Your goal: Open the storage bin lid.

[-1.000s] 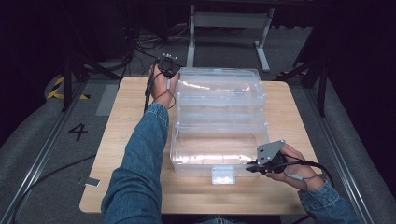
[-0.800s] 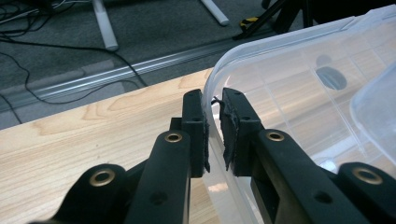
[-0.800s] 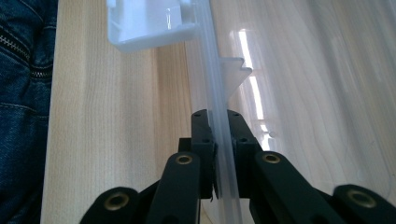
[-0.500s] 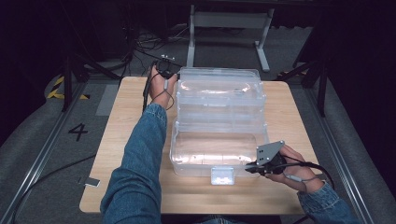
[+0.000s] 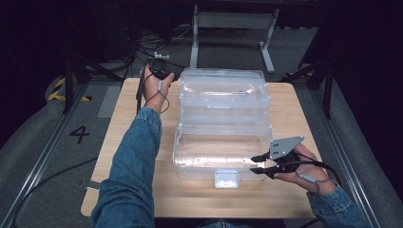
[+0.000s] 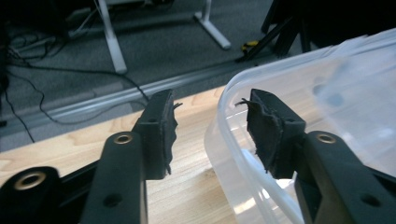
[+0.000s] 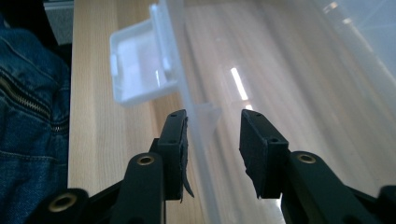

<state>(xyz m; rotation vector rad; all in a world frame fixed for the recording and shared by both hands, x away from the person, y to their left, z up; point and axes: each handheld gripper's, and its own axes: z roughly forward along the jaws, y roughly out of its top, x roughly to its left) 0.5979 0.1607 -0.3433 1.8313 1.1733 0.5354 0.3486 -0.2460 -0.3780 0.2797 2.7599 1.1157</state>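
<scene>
Storage bin (image 5: 222,124), clear plastic, lidded, one item. Fingers of the left gripper (image 6: 212,128) stand parted astride the rim at the far left corner, pads clear of the plastic; they have just been opening. Fingers of the right gripper (image 7: 212,144) likewise stand apart around the near right rim, the lip between them but not pressed; these too have just been opening. Seen from the high view, the left gripper (image 5: 159,71) sits at the far corner and the right gripper (image 5: 261,164) at the near edge, just beside the white latch (image 5: 225,178). Bin rests at the centre of the wooden tabletop (image 5: 128,190).

Handling, judged: thin-walled, light if empty, contents not discernible; walls likely to flex, surface smooth and slippery. Best hold is the stiffer rolled rim, at opposite corners, both hands together. Latch looks brittle; avoid lifting by it.
</scene>
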